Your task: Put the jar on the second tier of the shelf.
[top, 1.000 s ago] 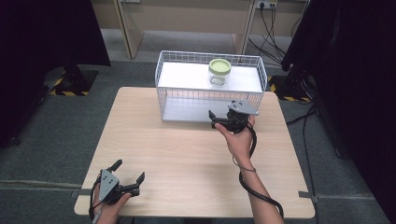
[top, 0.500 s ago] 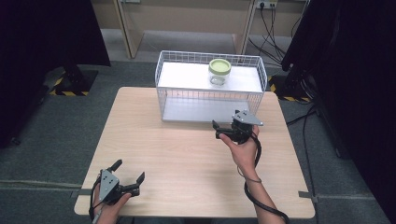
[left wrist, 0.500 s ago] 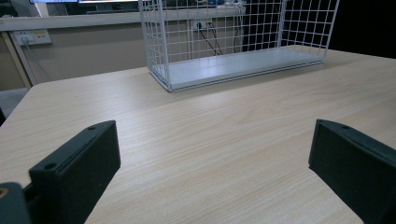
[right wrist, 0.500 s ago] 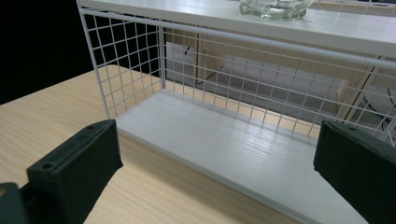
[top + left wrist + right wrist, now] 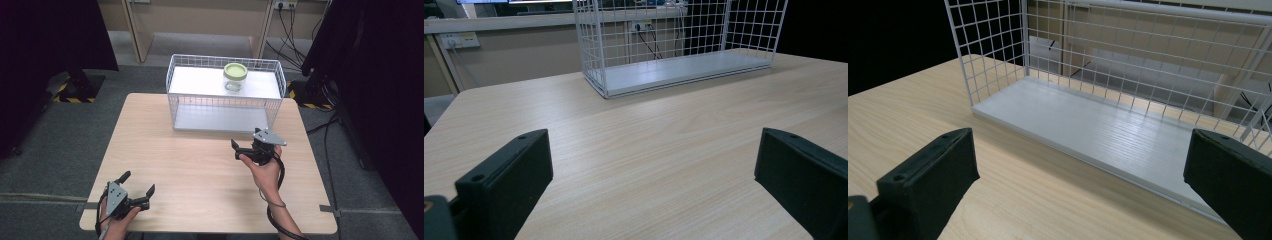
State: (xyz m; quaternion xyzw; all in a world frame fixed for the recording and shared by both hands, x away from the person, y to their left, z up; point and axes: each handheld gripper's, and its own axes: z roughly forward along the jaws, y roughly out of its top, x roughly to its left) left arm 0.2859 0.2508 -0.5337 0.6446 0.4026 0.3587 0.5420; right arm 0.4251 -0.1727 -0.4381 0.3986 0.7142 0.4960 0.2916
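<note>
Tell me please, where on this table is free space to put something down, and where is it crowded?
The table is mostly bare: a wide patch lies between the left gripper at the near edge, the right gripper and the wire shelf. The shelf's lower board is bare too. The upper board carries a jar. The tightest spot is between the right gripper and the shelf front.

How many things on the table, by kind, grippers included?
Wire rack: 1
Jar with green lid, on the rack's top shelf: 1
Grippers, left gripper and right gripper, both open and empty: 2
Total: 4
</note>
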